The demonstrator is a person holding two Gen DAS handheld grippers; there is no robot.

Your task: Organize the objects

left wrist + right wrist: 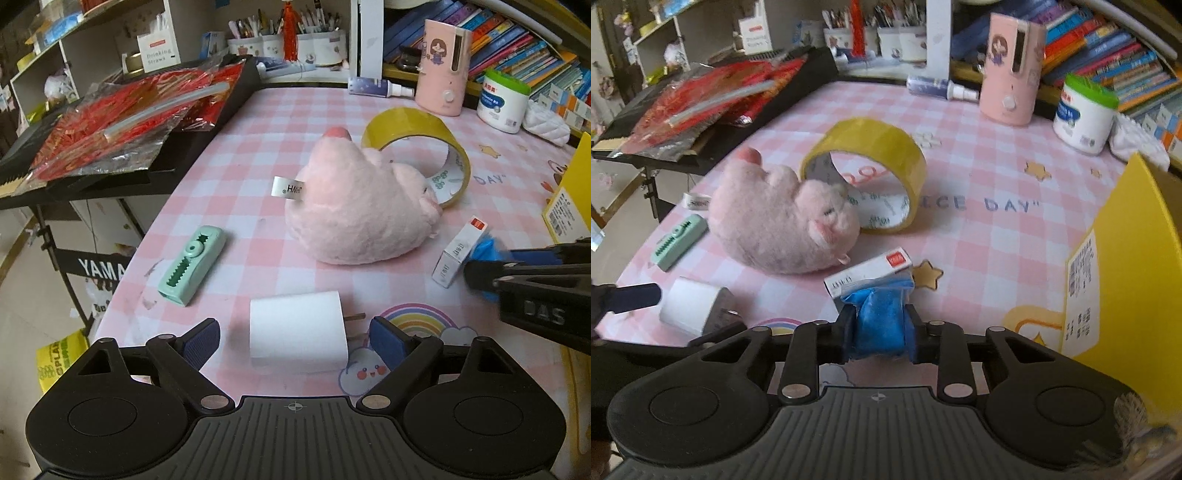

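Note:
My left gripper (295, 341) is open, its fingers on either side of a white plug adapter (298, 328) that lies on the pink checked table (258, 155). My right gripper (879, 325) is shut on a blue pouch (881, 319), just in front of a small white box (868, 275). The right gripper also shows in the left wrist view (480, 271) beside that box (458, 254). A pink plush toy (354, 206) lies mid-table against a yellow tape roll (417, 147). A mint green correction tape (192, 266) lies at the left.
A yellow box (1126, 258) stands at the right edge. A pink humidifier (1012, 70), a white jar with a green lid (1084, 110) and a spray bottle (938, 88) stand at the back. A black keyboard with red packets (122, 122) borders the table's left side.

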